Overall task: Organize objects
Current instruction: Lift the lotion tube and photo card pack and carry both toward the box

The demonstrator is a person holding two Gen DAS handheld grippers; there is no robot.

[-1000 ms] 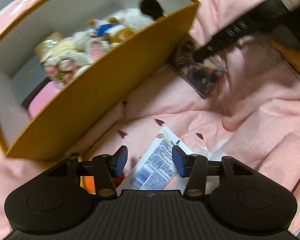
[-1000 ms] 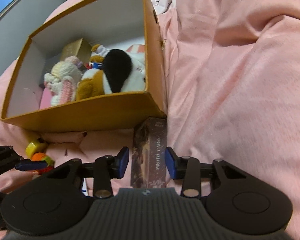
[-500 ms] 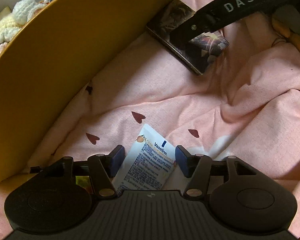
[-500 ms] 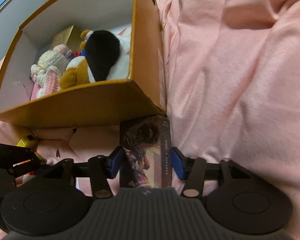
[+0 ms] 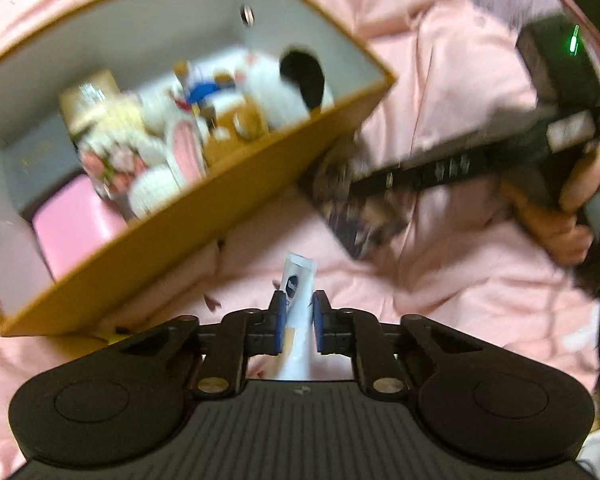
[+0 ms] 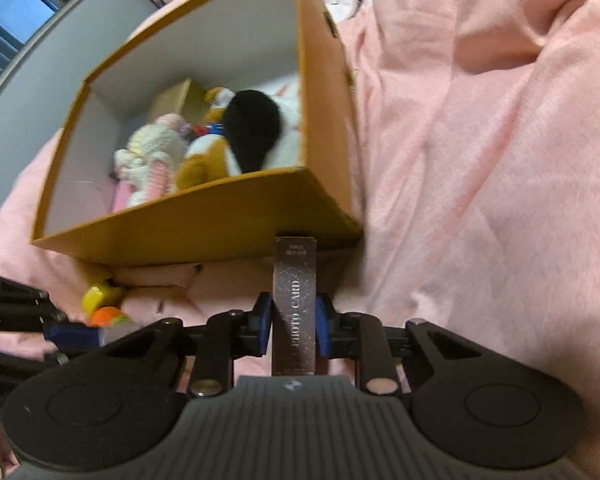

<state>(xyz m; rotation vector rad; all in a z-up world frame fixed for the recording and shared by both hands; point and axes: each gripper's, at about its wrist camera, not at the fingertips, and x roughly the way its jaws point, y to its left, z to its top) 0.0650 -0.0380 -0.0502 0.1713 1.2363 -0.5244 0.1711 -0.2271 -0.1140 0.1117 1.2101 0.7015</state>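
the left gripper (image 5: pixel 296 316) has just closed on the white tube (image 5: pixel 298 300), lifted above the pink blanket (image 5: pixel 440 288) beside the orange box (image 5: pixel 204 216). the right gripper (image 6: pixel 290 326) has just clenched on the photo card box (image 6: pixel 294 304), which stands edge-up just before the orange box's corner.

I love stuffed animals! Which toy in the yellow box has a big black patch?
The white-and-brown plush toy by the box's right wall; the cream crocheted toy beside it has none.

Motion blur smears the plush toys (image 5: pixel 204 120) and dark card box (image 5: pixel 360 208).
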